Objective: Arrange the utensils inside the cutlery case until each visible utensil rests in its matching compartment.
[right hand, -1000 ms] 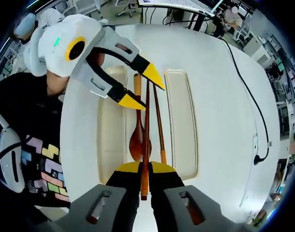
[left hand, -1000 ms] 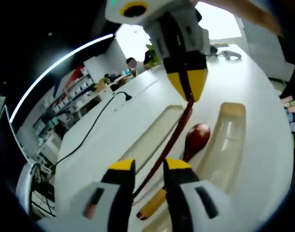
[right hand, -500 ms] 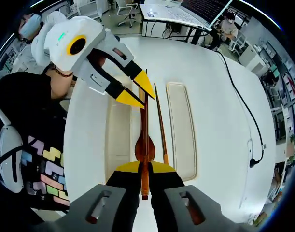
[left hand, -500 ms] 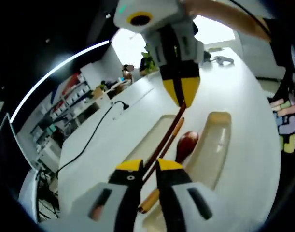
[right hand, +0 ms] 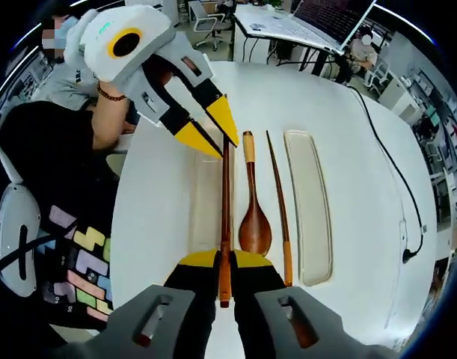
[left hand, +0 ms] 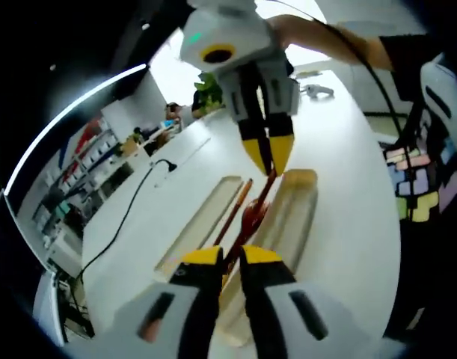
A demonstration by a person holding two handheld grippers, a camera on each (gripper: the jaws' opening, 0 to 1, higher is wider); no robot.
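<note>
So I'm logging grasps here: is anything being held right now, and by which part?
One dark chopstick, by both ends: the right gripper pinches its thick end, and the left gripper grips near its thin tip.

Both grippers closed on one chopstick — held end to end.

The right gripper (right hand: 224,263) has its jaws clamped on one end of the chopstick (right hand: 225,202); the left gripper (right hand: 206,134), on a bare forearm with a bead bracelet, pinches the far end — its tips pointing back toward the right one.
</note>
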